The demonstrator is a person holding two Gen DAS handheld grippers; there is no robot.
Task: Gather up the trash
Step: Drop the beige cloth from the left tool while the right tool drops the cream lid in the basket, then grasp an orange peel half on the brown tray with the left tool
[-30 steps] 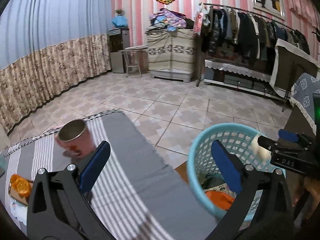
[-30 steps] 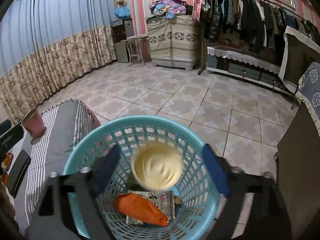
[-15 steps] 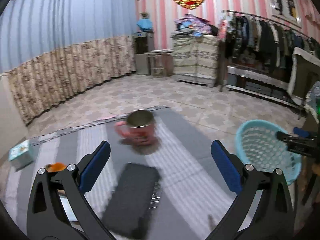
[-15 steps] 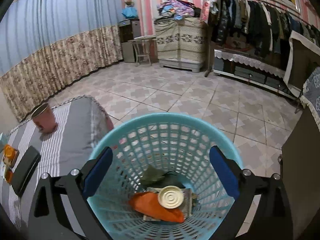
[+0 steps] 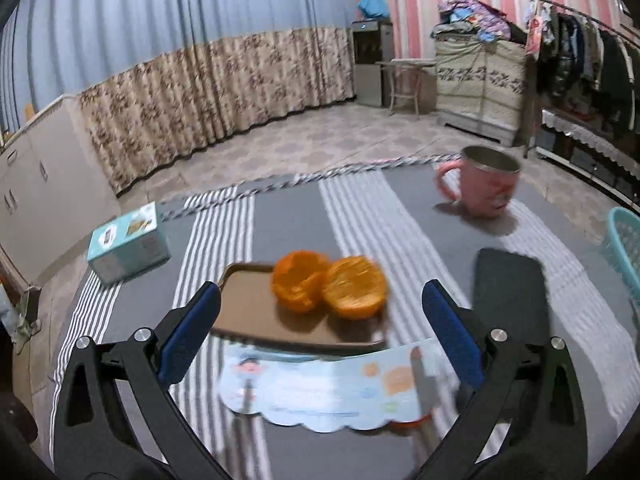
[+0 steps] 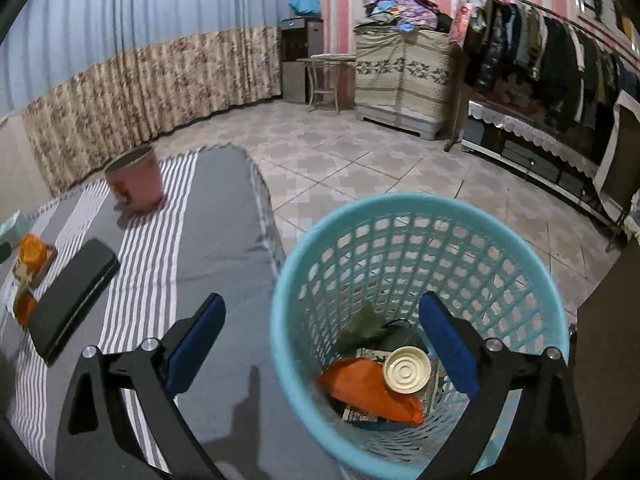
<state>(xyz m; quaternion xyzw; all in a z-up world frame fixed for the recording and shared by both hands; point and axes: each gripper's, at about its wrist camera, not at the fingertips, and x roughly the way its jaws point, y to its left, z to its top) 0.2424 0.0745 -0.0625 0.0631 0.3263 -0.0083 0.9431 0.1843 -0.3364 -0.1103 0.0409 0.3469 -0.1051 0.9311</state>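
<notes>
Over the striped bench cloth (image 5: 360, 216) the left claw (image 5: 320, 322) hangs spread wide and empty, its blue pads either side of a brown tray (image 5: 256, 312) that carries two pieces of orange peel (image 5: 328, 286). Just nearer the camera lies a light-blue printed wrapper (image 5: 328, 392); a black flat case (image 5: 508, 292) lies to the right, a pink mug (image 5: 482, 184) beyond it, and a teal carton (image 5: 128, 242) to the left. Beside the bench, the right claw (image 6: 320, 344) is likewise released and empty above the rim of the blue basket (image 6: 420, 208), where a round tin lid (image 6: 407, 369) rests on an orange bag (image 6: 372, 388).
</notes>
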